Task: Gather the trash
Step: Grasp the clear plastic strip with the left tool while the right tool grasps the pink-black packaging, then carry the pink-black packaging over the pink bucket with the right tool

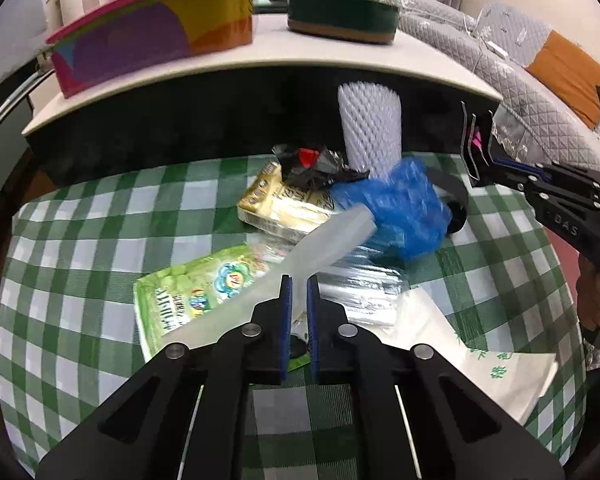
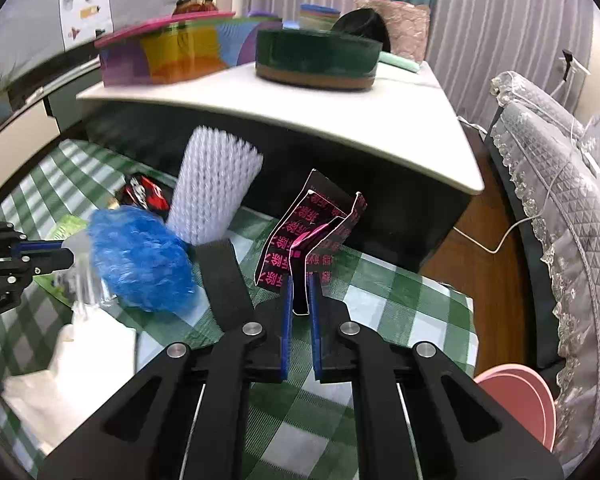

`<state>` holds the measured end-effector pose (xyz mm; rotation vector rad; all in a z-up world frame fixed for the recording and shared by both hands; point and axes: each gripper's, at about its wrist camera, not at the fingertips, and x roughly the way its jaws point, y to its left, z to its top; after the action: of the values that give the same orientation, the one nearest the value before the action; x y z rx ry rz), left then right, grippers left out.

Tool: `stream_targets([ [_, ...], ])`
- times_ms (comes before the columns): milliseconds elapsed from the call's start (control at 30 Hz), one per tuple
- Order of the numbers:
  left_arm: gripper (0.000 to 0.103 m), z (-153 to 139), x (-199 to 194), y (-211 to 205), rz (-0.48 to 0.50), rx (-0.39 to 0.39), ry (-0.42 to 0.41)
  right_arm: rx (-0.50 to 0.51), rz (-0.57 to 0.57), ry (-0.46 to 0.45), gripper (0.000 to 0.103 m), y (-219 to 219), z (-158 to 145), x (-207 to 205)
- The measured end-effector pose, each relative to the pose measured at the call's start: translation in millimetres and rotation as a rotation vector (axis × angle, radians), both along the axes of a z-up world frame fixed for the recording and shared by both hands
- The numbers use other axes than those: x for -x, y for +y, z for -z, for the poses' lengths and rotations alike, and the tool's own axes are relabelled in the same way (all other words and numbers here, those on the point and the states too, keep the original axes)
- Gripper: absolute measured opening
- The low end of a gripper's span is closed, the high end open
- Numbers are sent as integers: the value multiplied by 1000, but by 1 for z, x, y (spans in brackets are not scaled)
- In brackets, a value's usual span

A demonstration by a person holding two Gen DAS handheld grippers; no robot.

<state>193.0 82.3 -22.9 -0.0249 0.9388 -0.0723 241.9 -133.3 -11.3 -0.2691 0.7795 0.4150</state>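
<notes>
My left gripper [image 1: 299, 300] is closed on a translucent strip [image 1: 300, 256] that runs out to 1 o'clock, ending at a blue bag [image 1: 404, 208]. My right gripper [image 2: 300, 300] is closed on a black-and-pink wrapper [image 2: 312, 232], held above the checked cloth [image 2: 400, 300]. Step in hand, as I judge it: carrying picked trash. More trash lies on the cloth: green packet [image 1: 188, 296], gold packet [image 1: 276, 208], foam net [image 1: 370, 128] at 12 o'clock. Next move calls for a bin; none is identifiable.
</notes>
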Motion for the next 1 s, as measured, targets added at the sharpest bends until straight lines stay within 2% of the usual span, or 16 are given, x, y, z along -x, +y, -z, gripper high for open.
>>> stream_targets([
  [433, 6, -51, 34, 2, -23, 45, -145, -63, -15, 4, 8, -17, -42, 50],
  [733, 6, -81, 65, -11, 3, 90, -264, -99, -21, -20, 8, -33, -78, 86],
  [1000, 6, -97, 85, -17, 25, 117, -330, -126, -7, -36, 8, -56, -105, 116],
])
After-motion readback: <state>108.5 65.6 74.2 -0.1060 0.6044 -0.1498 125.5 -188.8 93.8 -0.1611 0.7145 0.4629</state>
